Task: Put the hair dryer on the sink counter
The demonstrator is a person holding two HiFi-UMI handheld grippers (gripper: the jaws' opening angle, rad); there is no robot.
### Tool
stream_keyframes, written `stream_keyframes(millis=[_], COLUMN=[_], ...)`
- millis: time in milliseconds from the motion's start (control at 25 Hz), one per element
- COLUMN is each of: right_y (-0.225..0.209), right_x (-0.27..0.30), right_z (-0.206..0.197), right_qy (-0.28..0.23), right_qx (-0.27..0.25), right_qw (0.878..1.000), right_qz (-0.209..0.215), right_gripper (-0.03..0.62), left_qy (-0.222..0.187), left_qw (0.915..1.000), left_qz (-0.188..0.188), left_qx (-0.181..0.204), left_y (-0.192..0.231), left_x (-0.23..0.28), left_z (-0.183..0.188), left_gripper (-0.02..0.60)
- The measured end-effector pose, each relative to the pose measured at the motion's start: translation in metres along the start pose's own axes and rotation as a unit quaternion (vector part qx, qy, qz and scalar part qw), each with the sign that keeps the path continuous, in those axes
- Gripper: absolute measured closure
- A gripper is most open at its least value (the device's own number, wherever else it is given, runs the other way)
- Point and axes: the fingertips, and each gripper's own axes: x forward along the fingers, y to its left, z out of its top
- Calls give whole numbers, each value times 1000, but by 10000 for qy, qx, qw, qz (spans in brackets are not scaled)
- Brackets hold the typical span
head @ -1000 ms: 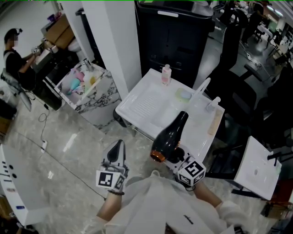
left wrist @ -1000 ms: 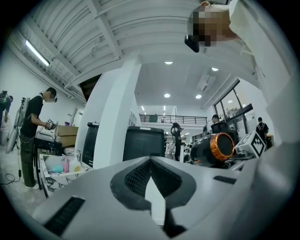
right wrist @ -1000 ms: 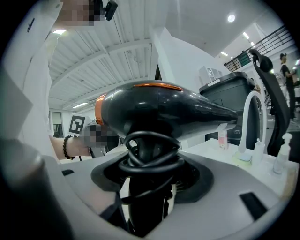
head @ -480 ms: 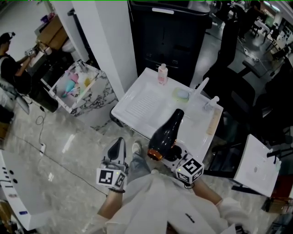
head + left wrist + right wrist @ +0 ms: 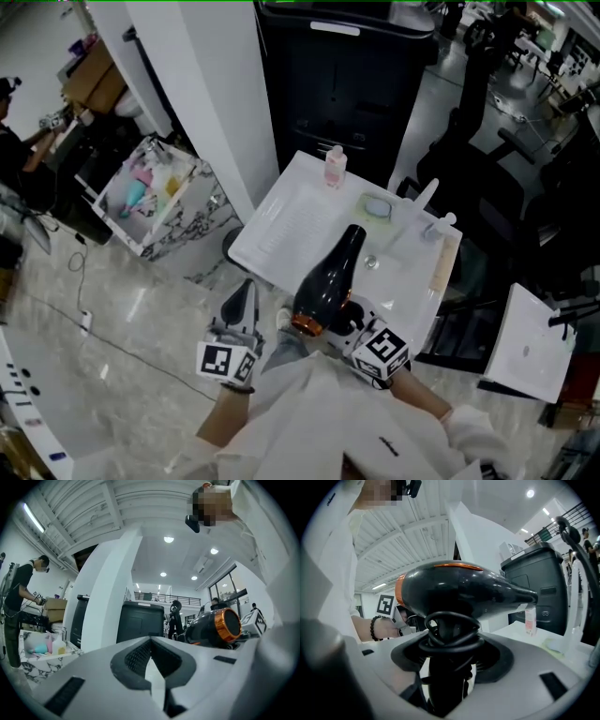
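Head camera — above you, steeply down on the sink counter [image 5: 291, 220]. Gripper cameras — low, close; all share the hair dryer [image 5: 328, 281].

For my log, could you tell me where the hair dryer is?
Head view: the hair dryer is held by its handle in the right gripper, above the near edge of the sink counter.

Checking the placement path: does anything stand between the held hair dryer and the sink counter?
Nothing visible. The hair dryer, clamped by its handle in the right gripper, hangs over the sink counter at its front edge, beside bare ribbed surface; the pink bottle, soap dish and faucet stand farther back.
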Motion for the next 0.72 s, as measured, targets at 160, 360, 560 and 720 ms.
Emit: stream_keyframes(millis=[160, 360, 560, 720], right_y=[-26, -64, -100, -122], right_x=[36, 82, 116, 139], right_z=[7, 15, 20, 13], right_qy=[15, 108, 219, 409], right_qx=[36, 208, 318, 423], right_qw=[10000, 9994, 9983, 9964], right_qz=[-60, -235, -440, -604], right_gripper=[306, 306, 306, 306], left_qy=[94, 234, 419, 565], left_qw=[9998, 9989, 9970, 9948], left_qz=[-143, -379, -630, -817], left_qx=[-75, -119, -164, -242], left_y=[31, 68, 100, 120], left_x=[37, 90, 138, 166], left_z=[-8, -12, -23, -36], left_gripper=[558, 558, 558, 558])
